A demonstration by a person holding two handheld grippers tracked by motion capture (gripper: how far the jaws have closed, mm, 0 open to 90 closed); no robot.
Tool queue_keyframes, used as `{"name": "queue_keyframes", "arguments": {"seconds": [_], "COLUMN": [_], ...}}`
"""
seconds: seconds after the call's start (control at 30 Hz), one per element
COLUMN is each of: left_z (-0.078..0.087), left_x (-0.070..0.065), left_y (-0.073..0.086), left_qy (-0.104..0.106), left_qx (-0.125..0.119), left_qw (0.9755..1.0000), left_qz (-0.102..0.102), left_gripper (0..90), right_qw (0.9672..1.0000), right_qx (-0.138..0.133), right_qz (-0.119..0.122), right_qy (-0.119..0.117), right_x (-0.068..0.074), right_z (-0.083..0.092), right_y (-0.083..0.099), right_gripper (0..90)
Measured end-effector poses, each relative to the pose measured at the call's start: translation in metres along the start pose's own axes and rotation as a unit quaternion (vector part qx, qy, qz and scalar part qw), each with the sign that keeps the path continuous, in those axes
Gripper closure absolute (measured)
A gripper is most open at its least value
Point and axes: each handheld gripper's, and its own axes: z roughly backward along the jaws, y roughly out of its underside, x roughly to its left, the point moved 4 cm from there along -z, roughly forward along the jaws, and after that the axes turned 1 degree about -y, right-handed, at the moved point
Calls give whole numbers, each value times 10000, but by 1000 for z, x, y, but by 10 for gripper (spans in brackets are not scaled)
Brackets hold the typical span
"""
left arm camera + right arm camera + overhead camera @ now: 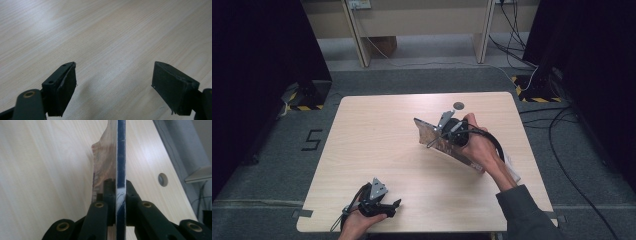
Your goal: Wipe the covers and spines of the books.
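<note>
Right gripper [435, 134] fingers are clamped on the edge of a thin flat book [451, 147] with a dark blue cover, holding it tilted above the right half of the bench [377, 140]. Left gripper [113, 86] rests at the near left edge of the bench, fingers [65, 90] spread wide with nothing between them.

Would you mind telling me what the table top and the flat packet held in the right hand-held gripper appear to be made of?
Table top: looks like pale wood or wood-look laminate, matte with a soft sheen; straight grain lines run across it.
Flat packet: probably thin plastic film or foil, glossy; its printed face mirrors light, and its blue edge is clamped in the right hand-held gripper.
</note>
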Motion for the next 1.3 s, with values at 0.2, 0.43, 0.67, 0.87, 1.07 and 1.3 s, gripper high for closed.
{"name": "queue_keyframes", "arguments": {"seconds": [0.2,0.43,0.67,0.87,1.07,1.3], "left_z": [0,0,0,0,-1,-7], "left_x": [2,3,8,10,20,30], "left_y": [1,1,1,1,-3,-17], "left_qy": [-33,-9,-73,-97,-252,-361], "left_qx": [21,43,53,49,-42,-259], "left_qw": [10000,10000,9999,9999,9994,9981], "left_qz": [59,34,75,90,228,421], "left_gripper": [196,197,198,201,202,201], "right_qw": [9994,9976,9941,9915,9881,9864], "right_qx": [94,-16,-107,-210,-401,-400], "right_qz": [265,401,643,665,424,384], "right_qy": [-195,-561,-864,-1099,-1423,-1546], "right_x": [18,48,85,113,131,150], "right_z": [-10,-5,-9,-20,-25,-34], "right_y": [0,6,24,44,60,70], "right_gripper": [838,837,836,833,816,777]}}
